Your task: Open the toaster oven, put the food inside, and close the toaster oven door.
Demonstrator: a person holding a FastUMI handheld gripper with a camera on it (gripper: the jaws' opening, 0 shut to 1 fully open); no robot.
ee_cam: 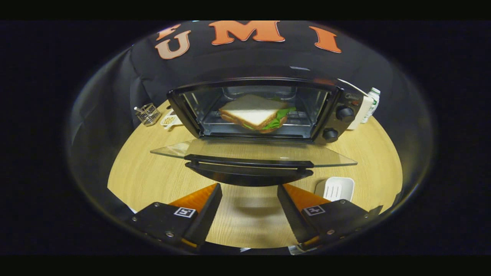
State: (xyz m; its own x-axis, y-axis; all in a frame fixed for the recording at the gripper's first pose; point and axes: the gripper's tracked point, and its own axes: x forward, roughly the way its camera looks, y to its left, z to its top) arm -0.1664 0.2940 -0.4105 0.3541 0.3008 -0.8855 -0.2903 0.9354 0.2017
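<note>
inside, sandwich (pixel 255 114); gripper (pixel 249 191) agape

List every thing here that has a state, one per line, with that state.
toaster oven: open, sandwich inside
toaster oven door: folded down flat, handle toward the gripper
sandwich: on the rack inside the oven, resting flat
gripper: jaws open, holding nothing, just short of the door handle
white tray: on the table, holding nothing
wire basket: upright beside the oven

sandwich (pixel 255 112) inside oven (pixel 264 111) — fingers (pixel 209 203) before
</note>
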